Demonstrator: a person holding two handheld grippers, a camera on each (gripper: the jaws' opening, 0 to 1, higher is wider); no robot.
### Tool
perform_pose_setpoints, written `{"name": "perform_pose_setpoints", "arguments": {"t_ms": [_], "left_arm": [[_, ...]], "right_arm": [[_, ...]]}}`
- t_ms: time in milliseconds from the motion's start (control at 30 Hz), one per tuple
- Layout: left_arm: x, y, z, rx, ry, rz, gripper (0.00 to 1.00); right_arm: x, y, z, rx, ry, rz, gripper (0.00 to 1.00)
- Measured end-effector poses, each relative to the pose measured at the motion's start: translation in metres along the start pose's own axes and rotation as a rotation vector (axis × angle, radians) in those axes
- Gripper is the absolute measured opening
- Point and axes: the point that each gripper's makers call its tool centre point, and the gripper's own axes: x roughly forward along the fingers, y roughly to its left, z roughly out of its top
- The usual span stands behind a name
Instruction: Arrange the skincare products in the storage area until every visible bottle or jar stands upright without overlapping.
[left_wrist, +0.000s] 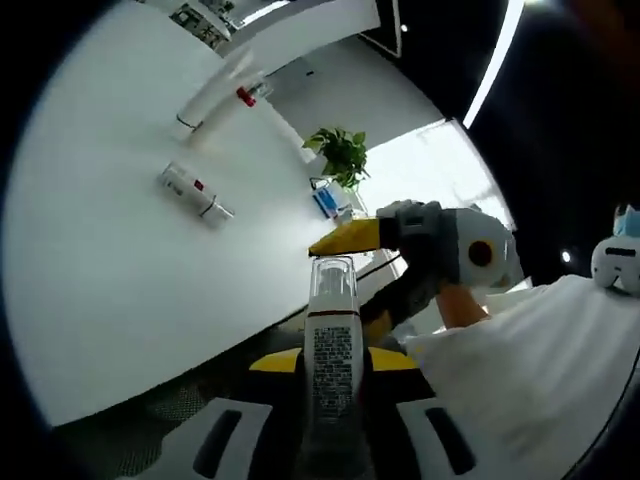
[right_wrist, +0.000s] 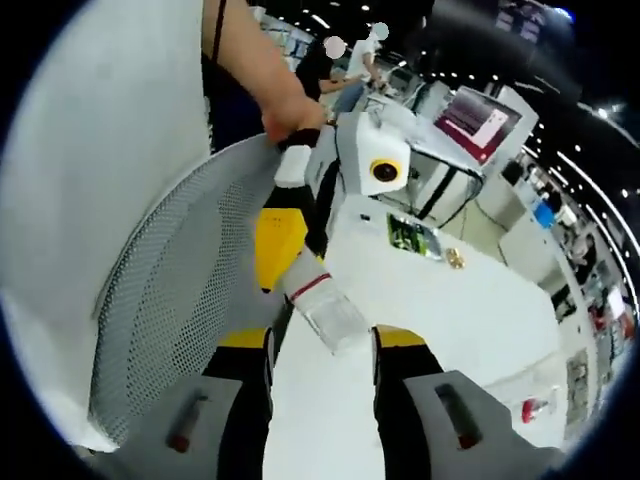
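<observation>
In the left gripper view our left gripper (left_wrist: 335, 395) is clamped on a clear-capped bottle (left_wrist: 332, 345), lifted clear of the white table (left_wrist: 110, 270) so that we can carry it to a standing spot, while the right gripper (left_wrist: 352, 238) reaches in beside the cap, probably to steady or take it. In the right gripper view the same cap sits at the jaw tips, and we cannot tell whether those jaws grip it. Two more bottles (left_wrist: 195, 192) (left_wrist: 222, 95) lie toppled on the table, well apart, not yet set upright.
</observation>
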Motion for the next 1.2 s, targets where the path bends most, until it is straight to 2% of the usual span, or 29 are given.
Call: {"name": "perform_pose_setpoints", "arguments": {"t_ms": [67, 167, 200, 233, 300, 333, 400, 467, 533, 633, 733, 767, 900, 967, 1067, 1200], "left_arm": [[-0.001, -0.004, 0.005, -0.025, -0.05, -0.036, 0.22], [-0.004, -0.005, 0.009, -0.027, -0.078, -0.042, 0.22], [-0.004, -0.006, 0.012, -0.017, -0.089, -0.04, 0.22], [-0.004, -0.006, 0.014, -0.015, -0.095, -0.043, 0.22], [-0.004, -0.005, 0.019, -0.007, -0.12, -0.043, 0.22], [-0.003, -0.006, 0.02, -0.012, -0.136, -0.05, 0.22], [-0.001, -0.006, 0.02, -0.018, -0.152, -0.058, 0.22], [0.003, -0.002, 0.016, 0.033, -0.129, -0.022, 0.22], [0.005, -0.002, 0.013, 0.044, -0.118, -0.013, 0.22], [0.007, 0.001, 0.009, 0.069, -0.099, 0.001, 0.22], [0.009, -0.007, 0.006, 0.106, -0.091, -0.023, 0.22], [0.009, -0.01, 0.006, 0.144, -0.092, -0.023, 0.22], [0.01, -0.011, 0.004, 0.166, -0.087, -0.027, 0.22], [0.011, -0.009, 0.004, 0.17, -0.083, -0.02, 0.22], [0.014, -0.011, 0.0, 0.184, -0.064, -0.027, 0.22], [0.016, -0.015, -0.005, 0.239, -0.046, -0.038, 0.22]], "right_arm": [[-0.005, -0.001, -0.006, 0.118, -0.021, -0.006, 0.36], [-0.012, -0.001, -0.004, 0.272, -0.119, -0.011, 0.42], [-0.014, 0.0, -0.001, 0.378, -0.164, 0.004, 0.47], [-0.014, 0.0, -0.001, 0.412, -0.179, 0.005, 0.5], [-0.016, 0.0, 0.003, 0.62, -0.268, 0.03, 0.59], [-0.016, -0.001, 0.001, 0.676, -0.274, 0.031, 0.62], [-0.019, -0.004, 0.004, 0.768, -0.332, 0.036, 0.6], [-0.024, -0.011, 0.013, 0.872, -0.437, 0.044, 0.59], [-0.029, -0.019, 0.02, 1.015, -0.537, 0.07, 0.64], [-0.029, -0.026, 0.018, 1.161, -0.599, 0.078, 0.67], [-0.02, -0.021, 0.012, 1.183, -0.558, 0.07, 0.58], [-0.017, -0.018, 0.01, 1.186, -0.545, 0.071, 0.55], [-0.014, -0.013, 0.017, 1.257, -0.584, 0.11, 0.48], [-0.012, -0.011, 0.02, 1.257, -0.59, 0.121, 0.44], [-0.008, -0.009, 0.02, 1.211, -0.557, 0.095, 0.31], [-0.009, -0.014, 0.031, 1.256, -0.626, 0.121, 0.3]]}}
